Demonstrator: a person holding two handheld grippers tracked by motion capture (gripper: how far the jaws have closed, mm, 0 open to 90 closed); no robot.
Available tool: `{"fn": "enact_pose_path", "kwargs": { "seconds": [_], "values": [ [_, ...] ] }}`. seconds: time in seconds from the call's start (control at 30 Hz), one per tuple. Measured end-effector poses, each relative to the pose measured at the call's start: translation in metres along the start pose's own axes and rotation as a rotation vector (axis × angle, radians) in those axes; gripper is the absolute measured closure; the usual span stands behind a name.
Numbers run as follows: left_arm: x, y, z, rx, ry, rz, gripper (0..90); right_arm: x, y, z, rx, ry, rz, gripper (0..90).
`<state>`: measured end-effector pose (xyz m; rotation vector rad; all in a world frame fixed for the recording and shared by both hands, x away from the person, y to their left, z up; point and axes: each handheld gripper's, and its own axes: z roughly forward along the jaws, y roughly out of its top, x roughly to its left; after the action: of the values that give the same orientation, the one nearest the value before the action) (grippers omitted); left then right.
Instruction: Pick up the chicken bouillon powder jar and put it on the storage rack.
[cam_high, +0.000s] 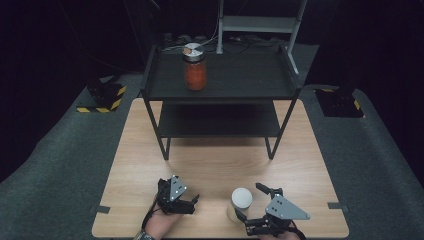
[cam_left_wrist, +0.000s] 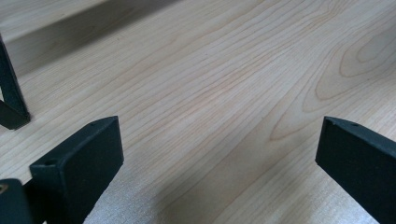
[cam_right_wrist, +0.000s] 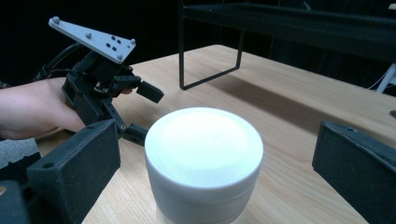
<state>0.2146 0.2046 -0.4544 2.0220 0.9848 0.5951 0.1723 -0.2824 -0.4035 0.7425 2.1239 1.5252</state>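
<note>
A jar with a white lid stands near the front edge of the wooden table. My right gripper is open, one jaw on each side of this jar and neither touching it. In the right gripper view the white lid sits between the two black jaws, with gaps on both sides. My left gripper rests low over the table to the left of the jar, open, with bare wood between its jaws. The right gripper view also shows the left gripper, held by a hand.
A black two-tier shelf stands on the far half of the table. On its top tier is a jar of orange-red contents with a metal lid. A shelf leg stands near my left gripper. Grey floor surrounds the table.
</note>
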Motion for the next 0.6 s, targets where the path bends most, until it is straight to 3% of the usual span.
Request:
{"fn": "enact_pose_path", "kwargs": {
  "seconds": [0.23,0.6],
  "values": [
    [0.000,0.000,0.000,0.001,-0.002,0.000,1.1,0.000,-0.006,0.006,0.007,0.021,-0.001,6.4],
    [0.001,0.001,0.000,0.004,-0.006,0.000,1.1,-0.009,-0.013,0.011,0.004,0.057,0.047,21.4]
  ]
}}
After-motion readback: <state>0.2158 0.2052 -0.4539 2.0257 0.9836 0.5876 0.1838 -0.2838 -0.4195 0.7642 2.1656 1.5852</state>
